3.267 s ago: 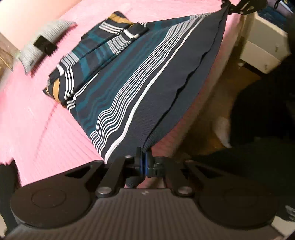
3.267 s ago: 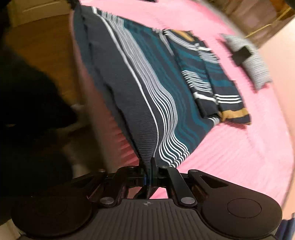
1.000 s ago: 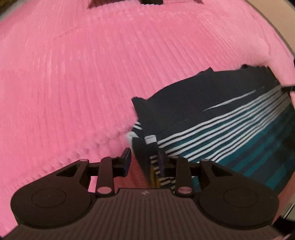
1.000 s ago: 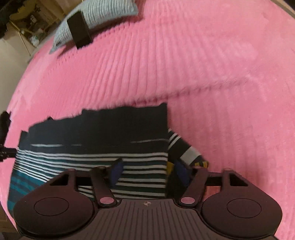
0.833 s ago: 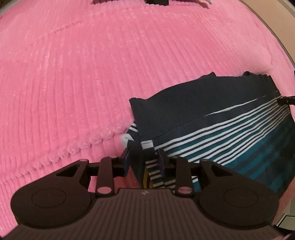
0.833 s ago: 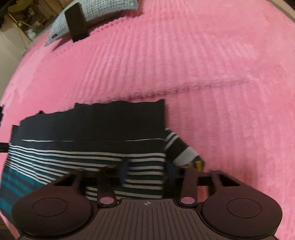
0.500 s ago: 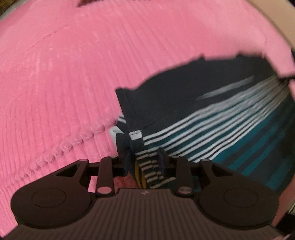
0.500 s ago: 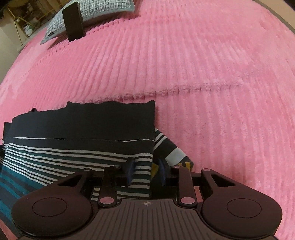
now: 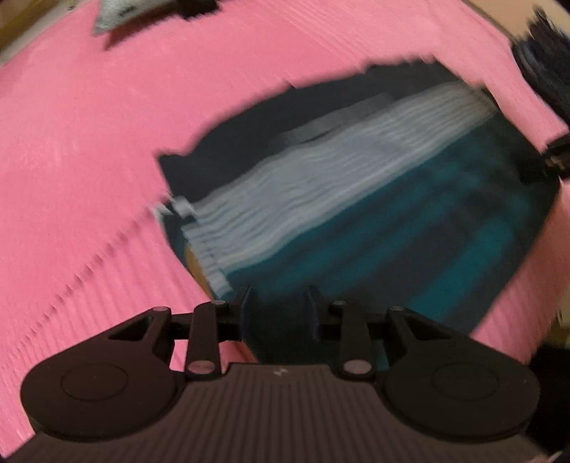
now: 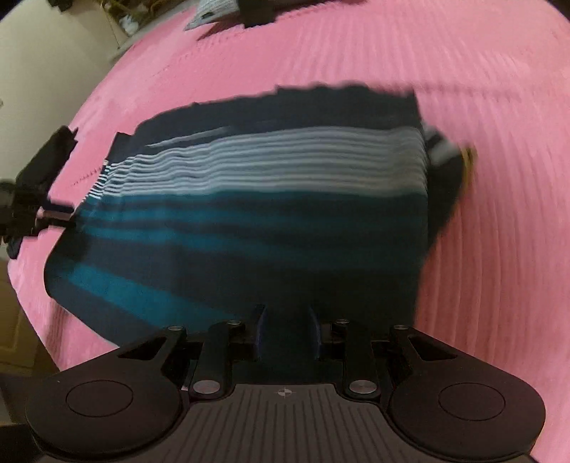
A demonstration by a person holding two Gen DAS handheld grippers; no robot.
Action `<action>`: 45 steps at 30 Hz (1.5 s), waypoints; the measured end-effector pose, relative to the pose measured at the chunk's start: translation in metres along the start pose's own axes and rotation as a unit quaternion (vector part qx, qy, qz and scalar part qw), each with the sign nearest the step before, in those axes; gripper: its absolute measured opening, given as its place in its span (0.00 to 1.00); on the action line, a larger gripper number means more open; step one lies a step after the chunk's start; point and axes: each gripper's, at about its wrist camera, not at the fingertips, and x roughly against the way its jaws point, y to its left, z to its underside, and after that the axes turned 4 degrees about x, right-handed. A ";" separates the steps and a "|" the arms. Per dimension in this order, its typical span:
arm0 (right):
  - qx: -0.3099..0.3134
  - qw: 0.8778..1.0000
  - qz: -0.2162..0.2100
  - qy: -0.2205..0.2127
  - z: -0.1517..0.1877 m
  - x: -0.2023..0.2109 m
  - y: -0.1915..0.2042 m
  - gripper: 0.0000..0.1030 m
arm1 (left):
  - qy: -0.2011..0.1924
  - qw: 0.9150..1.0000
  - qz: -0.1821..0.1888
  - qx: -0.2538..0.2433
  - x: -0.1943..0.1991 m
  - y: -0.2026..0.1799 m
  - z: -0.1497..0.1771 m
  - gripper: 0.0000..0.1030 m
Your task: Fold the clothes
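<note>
A striped garment (image 9: 356,199) in navy, teal and white lies folded over on the pink bedspread (image 9: 89,142); it also shows in the right wrist view (image 10: 249,199). A striped sleeve with an orange band sticks out at its edge (image 10: 459,160). My left gripper (image 9: 278,310) is open and empty over the garment's near left corner. My right gripper (image 10: 285,327) is open and empty over its near edge. Both views are blurred.
A grey pillow (image 10: 213,9) with a black object (image 10: 254,10) on it lies at the far side of the bed. The other gripper shows at the edge of each view (image 10: 32,188) (image 9: 555,156). The bed edge and floor are at left (image 10: 14,320).
Both grippers have let go of the garment and pulled back toward the near edge, so more of the folded garment shows. The folded-over layer now lies flat.
</note>
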 end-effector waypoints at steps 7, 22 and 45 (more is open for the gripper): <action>0.011 0.998 0.043 -0.034 0.030 0.024 -0.001 0.27 | -0.010 0.996 -0.021 -0.088 -0.005 -0.025 0.043 0.27; 0.002 0.966 0.212 -0.150 0.080 0.052 0.087 0.66 | -0.113 0.976 0.016 -0.186 0.023 -0.015 0.092 0.28; 0.242 0.907 0.296 -0.177 0.163 -0.001 0.126 0.74 | -0.233 0.900 -0.157 -0.333 0.022 -0.093 0.196 0.49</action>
